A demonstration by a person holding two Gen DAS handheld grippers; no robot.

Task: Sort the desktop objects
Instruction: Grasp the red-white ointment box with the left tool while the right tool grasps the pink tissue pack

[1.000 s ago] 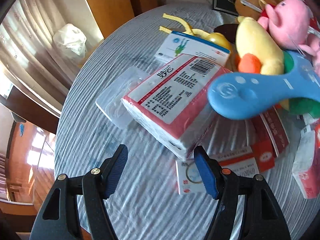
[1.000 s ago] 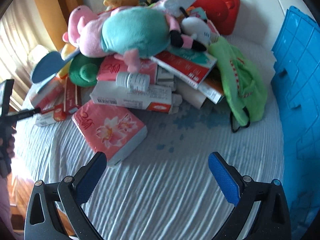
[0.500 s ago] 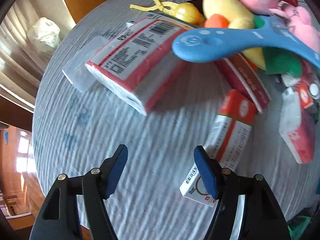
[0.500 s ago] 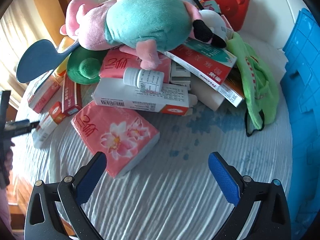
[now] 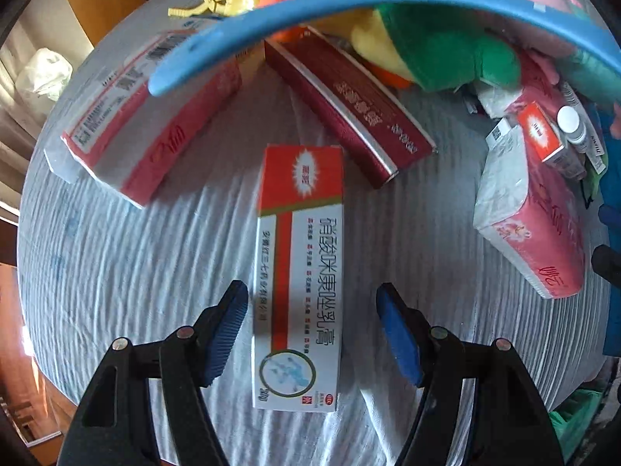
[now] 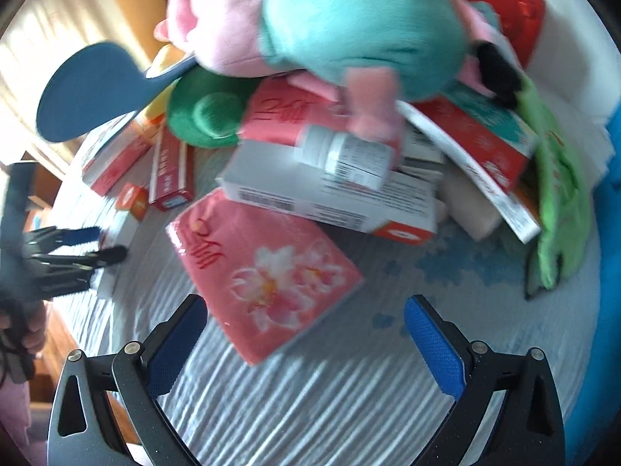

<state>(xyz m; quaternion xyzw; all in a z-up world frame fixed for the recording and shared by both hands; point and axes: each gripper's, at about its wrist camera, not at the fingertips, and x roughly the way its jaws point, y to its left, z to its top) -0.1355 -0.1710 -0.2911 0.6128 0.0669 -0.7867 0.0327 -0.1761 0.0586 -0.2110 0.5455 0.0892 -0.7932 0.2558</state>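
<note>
The left claw has swung in over the last second from the pink-and-white tissue pack to a red-and-white ointment box, which a moment ago lay off to one side of its right pad and now lies lengthwise between the two pads. That reads as the left side having picked its next item to sort, a flat carton lying apart from the pile on the ribbed cloth of the table. The left claw is open wide, wider than the box, with a gap showing on both sides; whether the pads touch the cloth cannot be told, and it holds nothing. Just beyond the ointment box lies a dark red box, its near end close to the ointment box's far corner, and above that hangs a blue paddle-shaped toy under the plush animals. The right claw has also moved closer to the heap; it is spread fully and empty, with the corner of a floral tissue pack reaching between its pads. Closing on the ointment box should be simple, since the carton is rigid and unobstructed.
</note>
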